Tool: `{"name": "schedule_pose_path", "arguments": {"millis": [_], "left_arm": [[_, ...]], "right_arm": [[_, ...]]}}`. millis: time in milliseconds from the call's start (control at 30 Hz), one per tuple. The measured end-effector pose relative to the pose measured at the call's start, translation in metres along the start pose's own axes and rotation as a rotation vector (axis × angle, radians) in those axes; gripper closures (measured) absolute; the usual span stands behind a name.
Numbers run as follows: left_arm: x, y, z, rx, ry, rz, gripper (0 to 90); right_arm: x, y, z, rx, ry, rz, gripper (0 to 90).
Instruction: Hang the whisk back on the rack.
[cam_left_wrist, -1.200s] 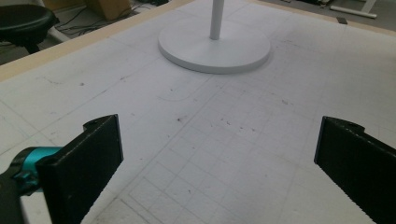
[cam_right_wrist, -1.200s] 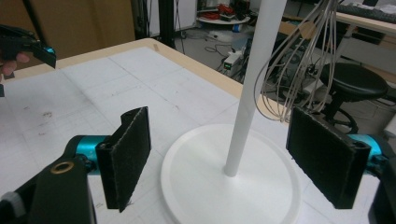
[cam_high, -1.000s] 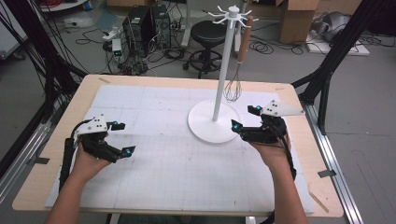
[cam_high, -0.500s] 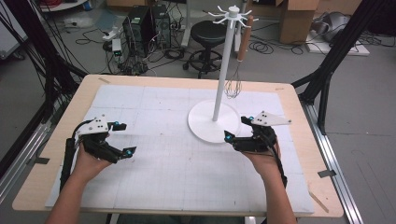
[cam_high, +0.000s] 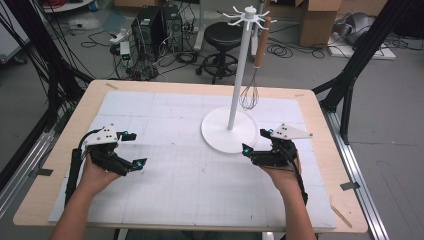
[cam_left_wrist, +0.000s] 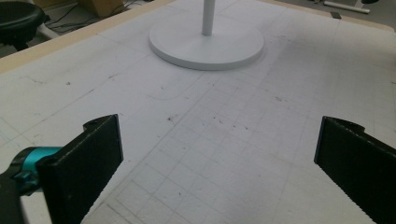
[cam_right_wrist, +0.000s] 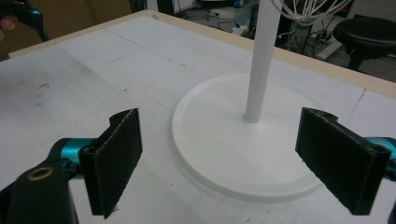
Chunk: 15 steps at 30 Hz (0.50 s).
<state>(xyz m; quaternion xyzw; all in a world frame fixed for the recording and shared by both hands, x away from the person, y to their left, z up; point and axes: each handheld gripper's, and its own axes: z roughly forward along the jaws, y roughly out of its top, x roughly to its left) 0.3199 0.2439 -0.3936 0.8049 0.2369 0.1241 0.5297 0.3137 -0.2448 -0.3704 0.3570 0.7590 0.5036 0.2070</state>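
Observation:
A white stand with a round base (cam_high: 220, 137) and a tall pole (cam_high: 239, 75) rises from the back middle of the mat. A whisk with a wooden handle (cam_high: 260, 45) hangs from its top hooks (cam_high: 248, 15), and the wire head (cam_high: 249, 97) dangles beside the pole. My right gripper (cam_high: 255, 141) is open, low over the mat at the base's near right edge; in its own view the jaws (cam_right_wrist: 233, 158) frame the base (cam_right_wrist: 219, 121) and pole (cam_right_wrist: 260, 60). My left gripper (cam_high: 136, 148) is open at the left, empty, and its view (cam_left_wrist: 217, 158) looks toward the base (cam_left_wrist: 206, 42).
A white gridded mat (cam_high: 190, 185) covers the wooden table (cam_high: 50, 165). Behind the table are a black stool (cam_high: 223, 37), computer towers (cam_high: 152, 25), cables and cardboard boxes (cam_high: 317, 20). Black frame struts (cam_high: 350, 75) stand at both sides.
My right gripper has drawn back from beside the base toward the person and slightly left, lower over the mat. The left gripper has stayed put.

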Motion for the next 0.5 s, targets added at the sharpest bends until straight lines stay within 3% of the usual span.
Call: {"name": "schedule_pose_path", "arguments": {"millis": [500], "left_arm": [[0.0012, -0.0005, 0.0007, -0.001, 0.000, -0.003, 1.7]], "right_arm": [[-0.0031, -0.0067, 0.0007, -0.001, -0.004, 0.015, 13.9]]}}
